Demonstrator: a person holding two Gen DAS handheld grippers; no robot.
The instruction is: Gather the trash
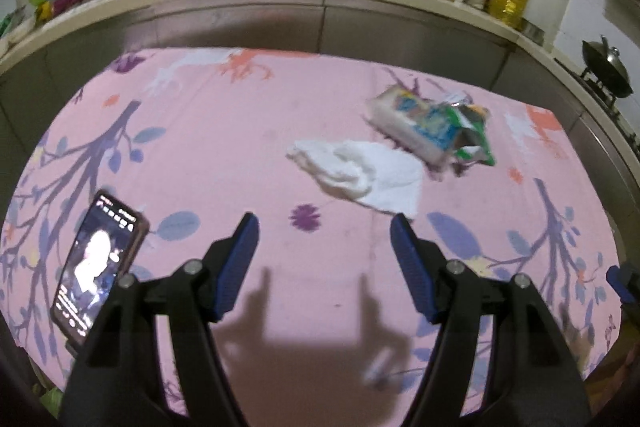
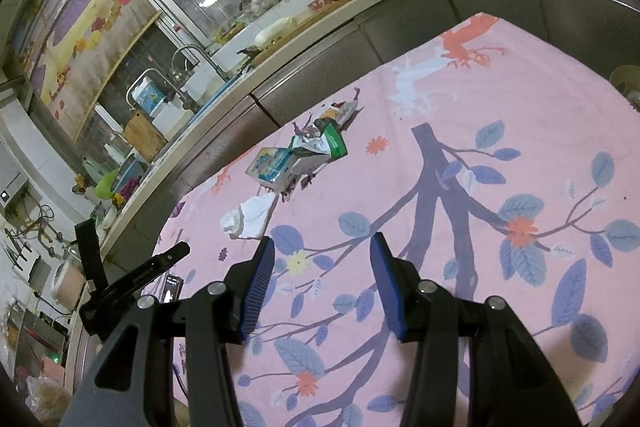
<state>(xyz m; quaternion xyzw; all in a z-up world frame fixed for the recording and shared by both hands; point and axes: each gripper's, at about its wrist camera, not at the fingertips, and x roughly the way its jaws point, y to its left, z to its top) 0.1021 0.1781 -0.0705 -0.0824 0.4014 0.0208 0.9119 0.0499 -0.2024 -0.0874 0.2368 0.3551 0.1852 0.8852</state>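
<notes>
Trash sits toward the far edge of the pink tablecloth (image 1: 208, 147): a crumpled white tissue (image 1: 360, 171) and, just beyond it and touching, a heap of flattened wrappers and a small carton (image 1: 432, 127). My left gripper (image 1: 324, 227) hovers over the cloth just short of the tissue, jaws spread, nothing between them. Right gripper (image 2: 322, 247) also stands parted and empty, well back from the pile. Tissue looks feather-light and limp; I'd pinch the raised bunched fold, not the flat skirt. Wrappers look crinkly, slick, likely to slide; the carton's stiff edge seems the surest hold. Cloth may snag under the pads. A phone (image 1: 96, 267) lies near the left edge, clear of my path; open cloth all round the pile, and the cabinet fronts (image 1: 400, 27) stand close behind the far edge.
</notes>
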